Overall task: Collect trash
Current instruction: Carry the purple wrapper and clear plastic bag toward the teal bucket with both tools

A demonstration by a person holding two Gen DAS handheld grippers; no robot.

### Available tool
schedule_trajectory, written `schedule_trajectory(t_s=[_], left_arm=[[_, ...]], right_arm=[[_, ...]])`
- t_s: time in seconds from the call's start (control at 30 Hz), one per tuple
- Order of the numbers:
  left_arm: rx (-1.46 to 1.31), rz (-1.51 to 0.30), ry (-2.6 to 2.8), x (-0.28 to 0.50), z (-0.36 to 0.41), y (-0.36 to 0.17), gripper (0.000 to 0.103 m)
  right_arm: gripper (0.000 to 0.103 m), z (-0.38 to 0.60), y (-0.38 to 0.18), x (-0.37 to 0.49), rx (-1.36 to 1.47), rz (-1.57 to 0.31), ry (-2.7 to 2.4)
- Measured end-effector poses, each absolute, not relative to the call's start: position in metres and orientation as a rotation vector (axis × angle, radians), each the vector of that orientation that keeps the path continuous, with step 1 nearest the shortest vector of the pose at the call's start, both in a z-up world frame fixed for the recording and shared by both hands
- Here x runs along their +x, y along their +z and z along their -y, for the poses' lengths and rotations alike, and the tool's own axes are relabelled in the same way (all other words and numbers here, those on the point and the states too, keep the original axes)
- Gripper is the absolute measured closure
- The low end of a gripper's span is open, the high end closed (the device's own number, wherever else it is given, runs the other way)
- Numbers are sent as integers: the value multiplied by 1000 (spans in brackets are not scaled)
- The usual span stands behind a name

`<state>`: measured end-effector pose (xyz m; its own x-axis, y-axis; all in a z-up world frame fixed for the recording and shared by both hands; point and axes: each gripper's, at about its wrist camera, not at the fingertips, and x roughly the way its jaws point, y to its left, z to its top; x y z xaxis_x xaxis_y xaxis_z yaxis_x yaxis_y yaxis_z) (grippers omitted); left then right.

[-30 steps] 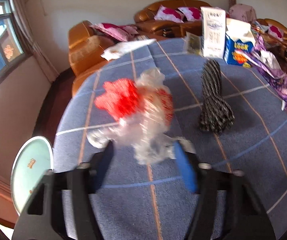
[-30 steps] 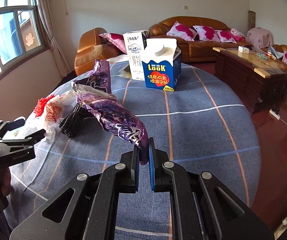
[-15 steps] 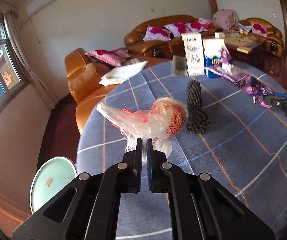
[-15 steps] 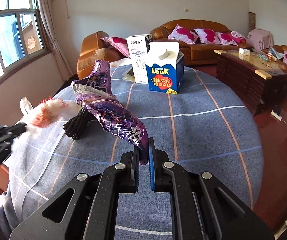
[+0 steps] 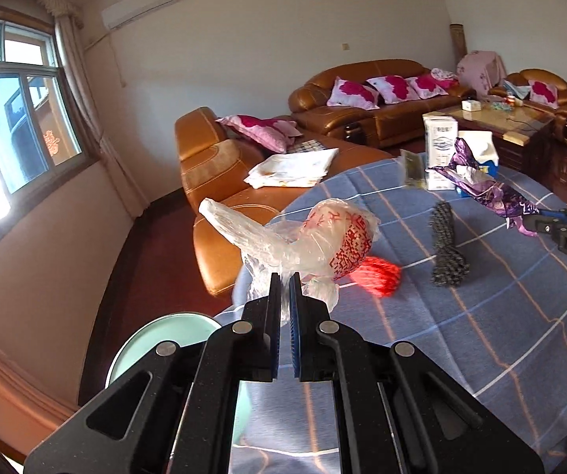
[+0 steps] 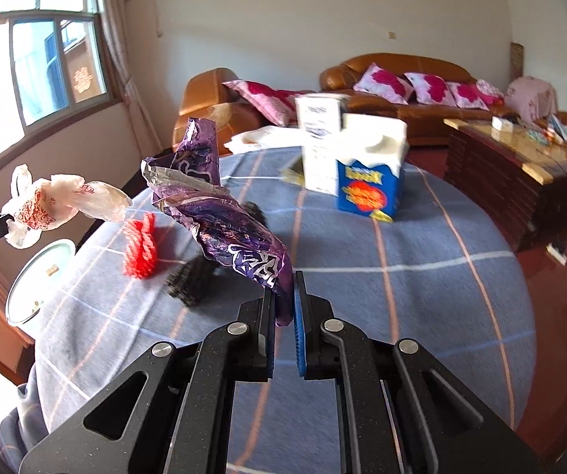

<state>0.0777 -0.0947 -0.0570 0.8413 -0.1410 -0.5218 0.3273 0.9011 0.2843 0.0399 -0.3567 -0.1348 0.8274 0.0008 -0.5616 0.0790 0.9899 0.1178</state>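
My left gripper is shut on a clear plastic bag with red print, held up off the round table with the blue checked cloth. That bag also shows at the left of the right wrist view, hanging from the left gripper. My right gripper is shut on a crumpled purple wrapper, lifted above the cloth; the same wrapper appears far right in the left wrist view. A red bundle and a black bundle of cord lie on the cloth.
A blue and white carton and a tall white box stand at the table's far side. A pale green round bin lid sits below the table's left edge. Brown leather sofas and a wooden coffee table stand beyond.
The left gripper closed on the plastic bag and lifted it off the table, uncovering the red bundle left lying on the cloth. The right gripper rose slightly, still holding the purple wrapper.
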Motion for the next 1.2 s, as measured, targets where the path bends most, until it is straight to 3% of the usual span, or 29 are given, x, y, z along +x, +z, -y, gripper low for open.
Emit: schedule_trajectory(t_s=[1.2], left_arm=[[293, -590, 32, 99, -60, -68, 99]], right_arm=[[94, 187, -126, 162, -110, -607, 251]])
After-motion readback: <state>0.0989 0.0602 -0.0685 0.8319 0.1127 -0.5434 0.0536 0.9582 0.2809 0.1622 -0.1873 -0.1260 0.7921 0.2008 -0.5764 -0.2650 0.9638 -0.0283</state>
